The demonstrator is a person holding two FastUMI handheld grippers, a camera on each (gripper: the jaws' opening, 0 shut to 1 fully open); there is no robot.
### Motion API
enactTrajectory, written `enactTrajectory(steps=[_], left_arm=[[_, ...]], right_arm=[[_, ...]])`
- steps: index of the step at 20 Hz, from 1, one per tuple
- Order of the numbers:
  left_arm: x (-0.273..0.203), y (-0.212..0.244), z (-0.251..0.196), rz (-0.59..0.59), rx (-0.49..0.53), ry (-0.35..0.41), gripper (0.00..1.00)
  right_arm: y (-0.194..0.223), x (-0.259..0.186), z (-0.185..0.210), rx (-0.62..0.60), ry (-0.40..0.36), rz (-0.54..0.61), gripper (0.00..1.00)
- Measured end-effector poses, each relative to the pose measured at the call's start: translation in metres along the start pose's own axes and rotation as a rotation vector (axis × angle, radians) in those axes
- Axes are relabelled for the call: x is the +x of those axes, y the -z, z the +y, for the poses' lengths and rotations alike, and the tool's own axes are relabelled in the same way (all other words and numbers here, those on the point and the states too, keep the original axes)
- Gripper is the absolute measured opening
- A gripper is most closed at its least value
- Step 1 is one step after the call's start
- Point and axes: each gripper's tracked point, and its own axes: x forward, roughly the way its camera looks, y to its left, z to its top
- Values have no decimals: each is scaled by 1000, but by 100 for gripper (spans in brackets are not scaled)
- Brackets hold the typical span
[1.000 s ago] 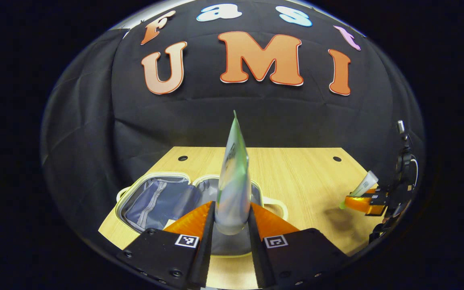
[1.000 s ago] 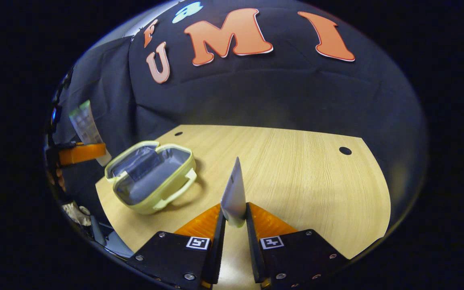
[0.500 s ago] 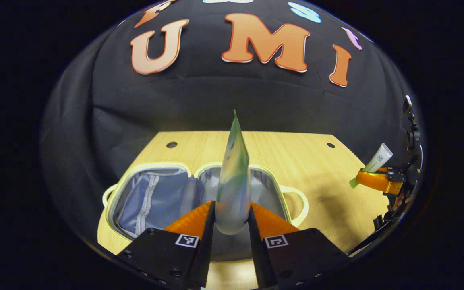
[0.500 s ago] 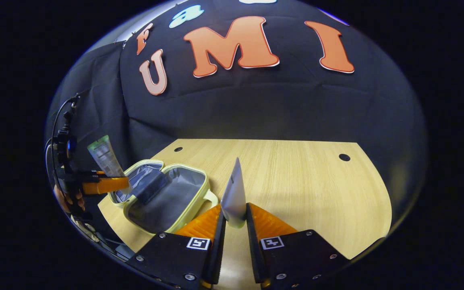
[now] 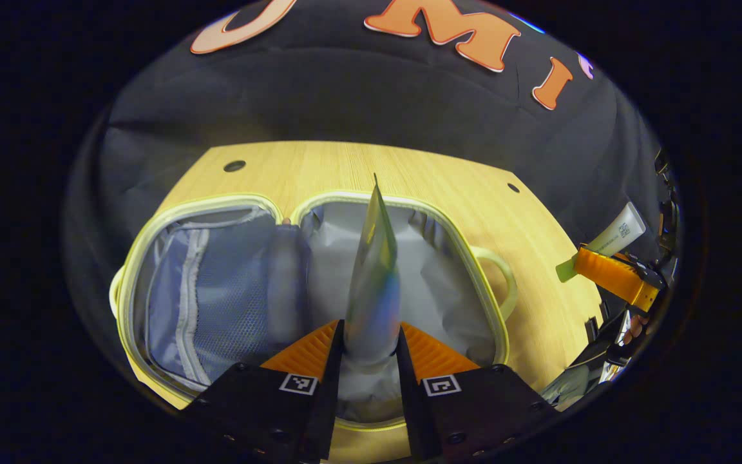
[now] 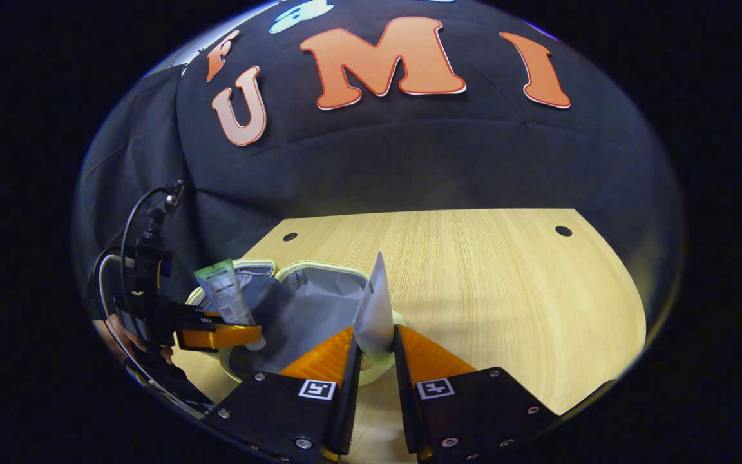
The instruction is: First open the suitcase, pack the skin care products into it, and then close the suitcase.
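While hanging over the open case, left gripper (image 5: 371,345): pinching a green tube (image 5: 373,270) upright between both fingers.
Right gripper (image 6: 374,351): clamping a white tube (image 6: 374,309), tip pointing up.
Suitcase (image 5: 216,201): lying open on the wooden table (image 6: 493,270), both halves showing grey lining.

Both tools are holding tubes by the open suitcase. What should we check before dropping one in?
1. Suitcase open: ok.
2. Left tool shut on green tube: ok.
3. Green tube above the suitcase's right half: ok.
4. Right tool shut on white tube: ok.
5. White tube over the suitcase: not ok, only near its edge.
6. Room left in the right half: ok, just lining.
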Motion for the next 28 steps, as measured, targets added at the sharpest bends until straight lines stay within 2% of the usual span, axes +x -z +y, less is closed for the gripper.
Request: enactTrajectory(steps=[4, 6, 12, 14, 16, 19, 22, 23, 26, 27, 28], left_arm=[[15, 20, 5, 147, 3, 59, 45], [19, 19, 0, 160, 5, 85, 45], [24, 14, -11, 211, -73, 0, 45], [20, 9, -9, 184, -120, -38, 45], [5, -1, -11, 170, -133, -38, 48], [-24, -11, -16, 117, -121, -39, 55], [-69, -28, -17, 28, -94, -52, 56], [-83, -37, -13, -14, -63, -67, 65], [-133, -72, 13, -167, 47, -191, 78], [-144, -77, 22, -212, 80, -242, 86], [-159, -84, 31, -256, 102, -289, 80]], right_arm=[[12, 4, 22, 19, 40, 28, 31], [15, 6, 32, 9, 41, 44, 31], [21, 22, 44, -16, 28, 101, 32], [26, 31, 49, -19, 13, 122, 31], [31, 40, 53, -25, -6, 146, 31], [47, 49, 59, -37, -32, 184, 31], [55, 56, 66, -38, -56, 212, 31], [57, 58, 66, -35, -61, 225, 31], [69, 67, 67, -20, -55, 267, 32], [73, 73, 68, -13, -48, 285, 31], [77, 79, 69, -5, -42, 301, 32]])
